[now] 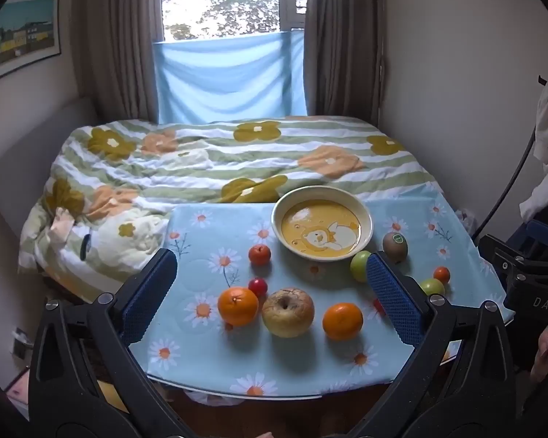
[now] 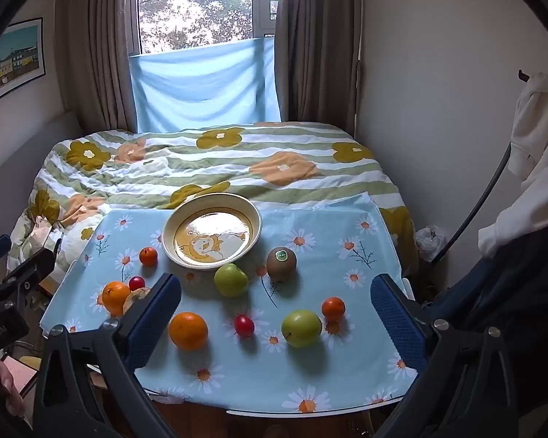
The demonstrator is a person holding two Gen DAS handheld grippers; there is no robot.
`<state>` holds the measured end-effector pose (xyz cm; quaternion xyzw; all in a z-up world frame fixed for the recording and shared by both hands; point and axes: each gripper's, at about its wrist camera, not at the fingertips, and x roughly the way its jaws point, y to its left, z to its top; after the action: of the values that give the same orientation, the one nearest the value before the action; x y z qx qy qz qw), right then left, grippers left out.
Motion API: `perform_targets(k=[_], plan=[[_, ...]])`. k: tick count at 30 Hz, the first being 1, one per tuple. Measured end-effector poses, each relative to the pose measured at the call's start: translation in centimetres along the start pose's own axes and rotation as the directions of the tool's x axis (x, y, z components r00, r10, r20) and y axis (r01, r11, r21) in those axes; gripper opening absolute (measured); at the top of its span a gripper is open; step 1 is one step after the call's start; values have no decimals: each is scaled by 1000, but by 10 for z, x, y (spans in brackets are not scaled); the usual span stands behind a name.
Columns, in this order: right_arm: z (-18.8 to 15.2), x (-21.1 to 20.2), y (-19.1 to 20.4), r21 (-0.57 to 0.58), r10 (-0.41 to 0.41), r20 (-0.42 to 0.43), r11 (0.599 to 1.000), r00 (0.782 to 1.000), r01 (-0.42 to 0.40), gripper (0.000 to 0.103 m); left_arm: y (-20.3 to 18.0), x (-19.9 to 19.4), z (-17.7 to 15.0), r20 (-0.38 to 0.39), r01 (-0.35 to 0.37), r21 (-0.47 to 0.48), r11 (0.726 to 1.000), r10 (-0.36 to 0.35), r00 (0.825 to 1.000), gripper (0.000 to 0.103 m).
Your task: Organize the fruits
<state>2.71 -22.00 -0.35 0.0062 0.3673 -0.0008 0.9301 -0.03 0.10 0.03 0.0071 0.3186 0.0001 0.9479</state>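
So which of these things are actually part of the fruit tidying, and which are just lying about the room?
Part of the job:
- bowl, empty
- two oranges
- pale apple
- two green apples
- kiwi
- small red and orange fruits

Just lying about:
- flowered quilt
- curtains
- framed picture
- white garment

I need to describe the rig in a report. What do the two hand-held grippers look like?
Both match: the left gripper and right gripper have black plastic frames with triangular cut-outs and silver bolts, and two fingers faced with blue dimpled pads. Each body, seen from the other camera, is black with white lettering.
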Motion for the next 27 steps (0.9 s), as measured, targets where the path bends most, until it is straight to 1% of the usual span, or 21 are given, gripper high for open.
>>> perform_targets(k=[1,8,9,13,17,18,27], plan=[[0,1,0,0,1,-13,1000,1000,-1,103,1,0,0,1,3,-4,1000,-3,1000,103],[0,2,2,-2,1,-7,1000,1000,-1,103,3,-3,1,3,4,13,1000,-4,1000,103],[0,2,2,-3,2,-7,1000,1000,-2,103,-2,0,3,4,12,8,1000,-12,1000,103],[0,2,3,-6,-4,-8,1000,1000,4,103,-1,-1,2,5,12,4,1000,-12,1000,103],[0,3,3,-6,-5,-9,1000,1000,5,103,-3,-1,1,3,-9,1,1000,9,1000,103],[0,3,3,-7,-4,-8,1000,1000,4,103,2,6,-1,0,-3,1,1000,3,1000,103],[0,3,4,-7,-3,-9,1000,1000,3,103,4,8,0,-4,0,-3,1000,0,1000,103]])
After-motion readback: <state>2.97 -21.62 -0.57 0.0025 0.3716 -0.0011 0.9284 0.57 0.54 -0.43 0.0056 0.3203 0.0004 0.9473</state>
